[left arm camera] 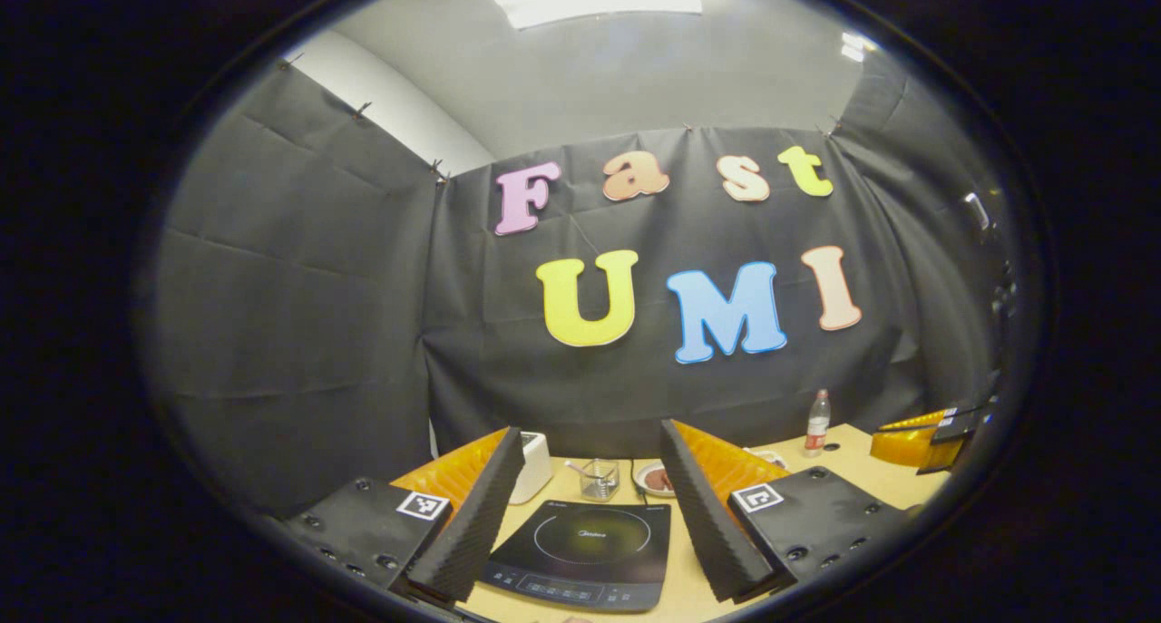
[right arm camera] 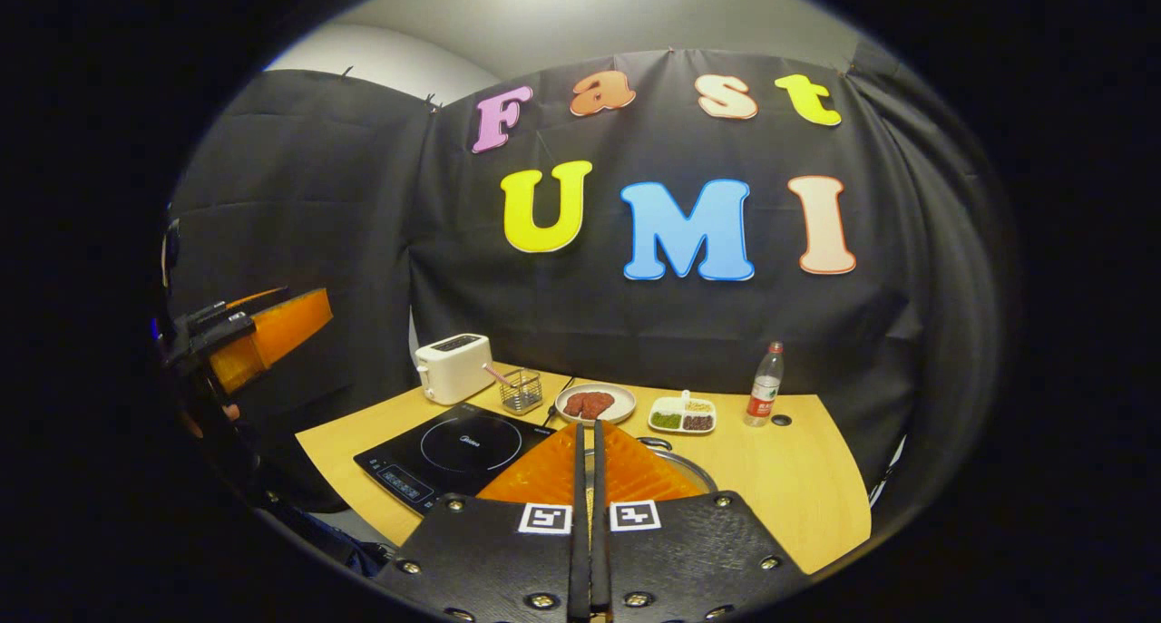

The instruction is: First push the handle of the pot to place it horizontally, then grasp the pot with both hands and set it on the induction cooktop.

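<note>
The left tool (left arm camera: 590, 514) gapes wide above the induction cooktop (left arm camera: 580, 550); the right tool (right arm camera: 588, 442) (fingers pressed together) hovers over the pot (right arm camera: 685, 467).

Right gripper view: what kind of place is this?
Likely a mock kitchen in a recording booth: a cooktop, toaster and plate of food sit on a wooden table against black cloth walls.

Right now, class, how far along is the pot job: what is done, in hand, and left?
Done: nothing visible; the induction cooktop is bare. In hand: the right gripper, fingers together, sits over the pot; the left gripper is open above the cooktop. Left: handle push, two-handed lift, placement.
</note>
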